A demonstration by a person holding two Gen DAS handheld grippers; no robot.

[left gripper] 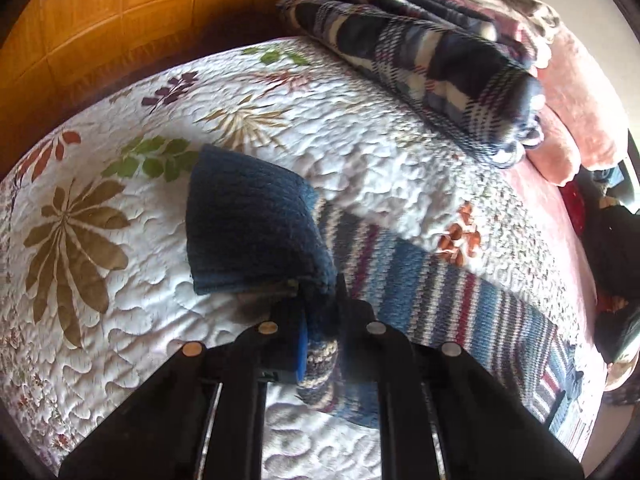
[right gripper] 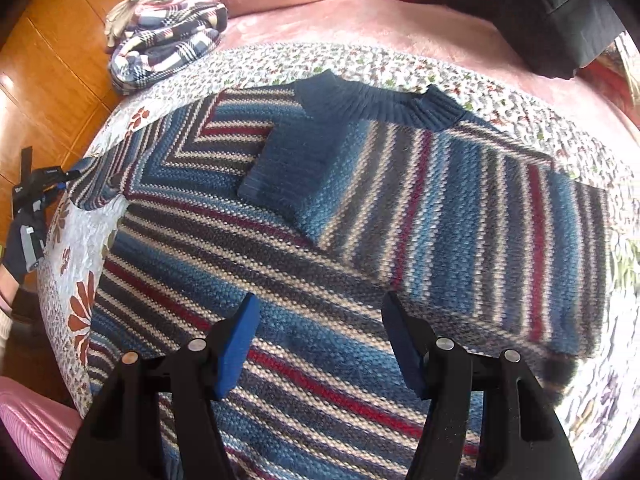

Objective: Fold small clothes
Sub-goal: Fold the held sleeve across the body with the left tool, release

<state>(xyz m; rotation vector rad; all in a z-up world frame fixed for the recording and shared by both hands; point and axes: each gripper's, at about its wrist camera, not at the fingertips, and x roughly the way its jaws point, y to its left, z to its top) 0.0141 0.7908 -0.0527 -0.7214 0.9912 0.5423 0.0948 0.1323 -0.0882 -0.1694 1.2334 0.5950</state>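
Left claw [left gripper: 320,316] pinches striped sweater [right gripper: 304,240] sleeve on floral quilt [left gripper: 120,300].

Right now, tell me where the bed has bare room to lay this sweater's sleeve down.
The left gripper pinches the sleeve. Bare quilt lies open to its left, out to the bed's edge by the wooden floor. More lies between the sleeve and the folded plaid blanket. The right gripper hovers over the sweater body.
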